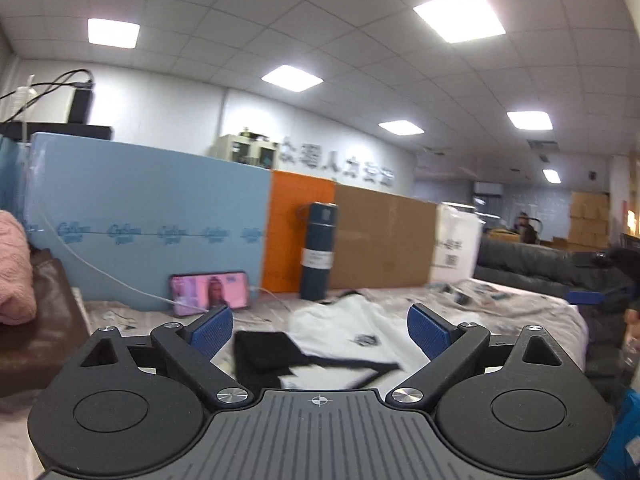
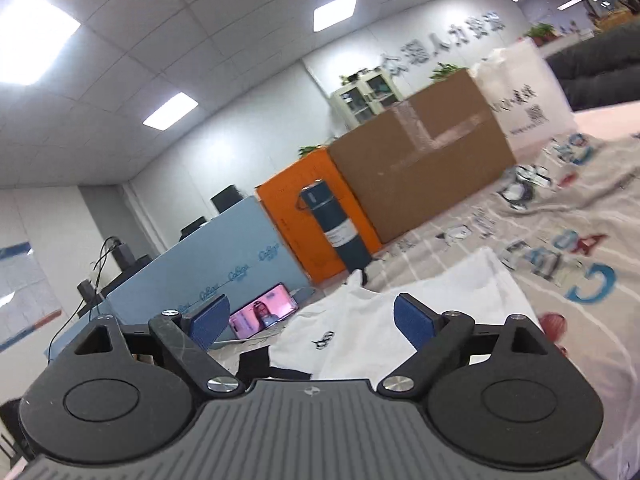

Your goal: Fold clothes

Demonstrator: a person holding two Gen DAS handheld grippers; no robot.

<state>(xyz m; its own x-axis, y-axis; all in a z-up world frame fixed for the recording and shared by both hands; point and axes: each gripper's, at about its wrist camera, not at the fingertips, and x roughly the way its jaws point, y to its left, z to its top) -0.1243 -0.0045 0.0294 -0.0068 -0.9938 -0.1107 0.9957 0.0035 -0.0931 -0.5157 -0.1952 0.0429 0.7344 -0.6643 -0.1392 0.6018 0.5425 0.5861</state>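
While both grippers hang above a bed-like surface covered by a printed sheet (image 2: 568,216), a white T-shirt (image 1: 360,324) with black sleeves and a small dark chest logo lies on that sheet, ahead of and below them. The left gripper (image 1: 320,330) has its blue-padded fingers (image 1: 212,330) spread wide with nothing between them; one black sleeve (image 1: 264,354) shows through the gap. The right gripper (image 2: 310,322) also has its fingers (image 2: 412,322) spread apart and holds nothing; the shirt's white body lies beyond it.

Behind the shirt, a dark teal flask (image 1: 318,250) stands upright against an orange box (image 1: 300,232). A brown cardboard box (image 1: 384,240) sits beside the orange one, and a light blue foam board (image 1: 152,216) stands on the other side. A phone (image 1: 210,294) with a lit pink screen leans against the board, a white cable plugged in. A pink knitted garment (image 1: 14,272) shows at the left edge of the left wrist view.
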